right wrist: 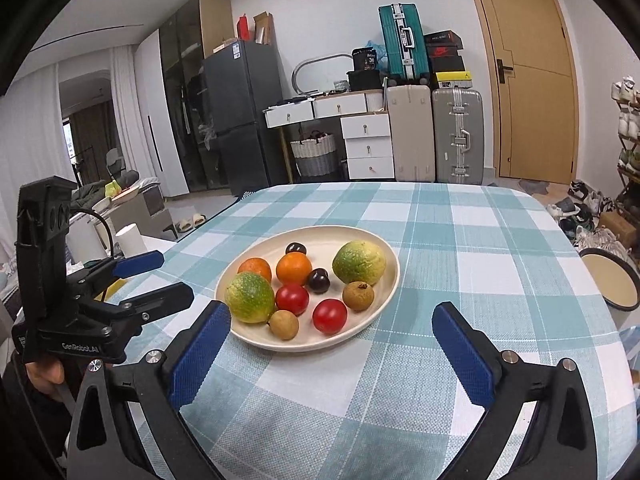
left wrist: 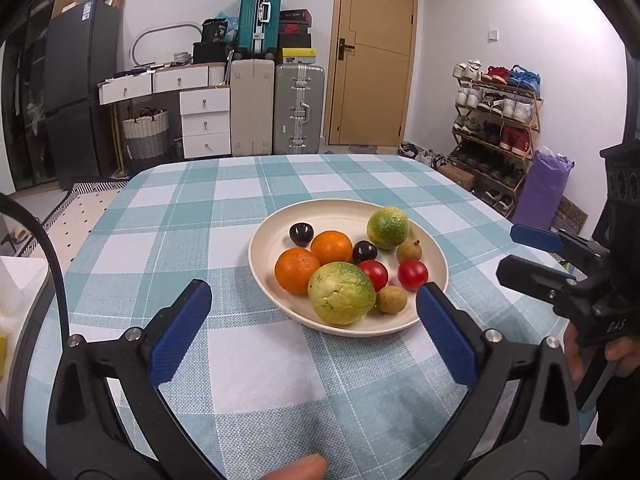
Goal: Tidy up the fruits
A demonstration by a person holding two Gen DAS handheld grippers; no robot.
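Observation:
A cream plate (left wrist: 272, 224) (right wrist: 320, 236) on the checked tablecloth holds the fruit: two oranges (left wrist: 331, 247), two large green-yellow fruits (left wrist: 341, 293) (right wrist: 359, 262), two red tomatoes (left wrist: 413, 275) (right wrist: 329, 315), two dark cherries (left wrist: 301, 234) and two brown longans (left wrist: 391, 299) (right wrist: 358, 296). My left gripper (left wrist: 314, 292) is open at the plate's near-left side, nothing between its blue pads; in the right wrist view this left gripper (right wrist: 174, 276) stands left of the plate. My right gripper (right wrist: 332, 310) is open just before the plate's near rim, empty; the left wrist view has that right gripper (left wrist: 510, 251) to the plate's right.
A dark-rimmed cream bowl (right wrist: 610, 280) sits at the table's right edge. The far half of the tablecloth (right wrist: 460, 216) is bare. A white cylinder (right wrist: 131, 240) stands beyond the left edge. A person's hand (left wrist: 580, 360) grips the right gripper's handle.

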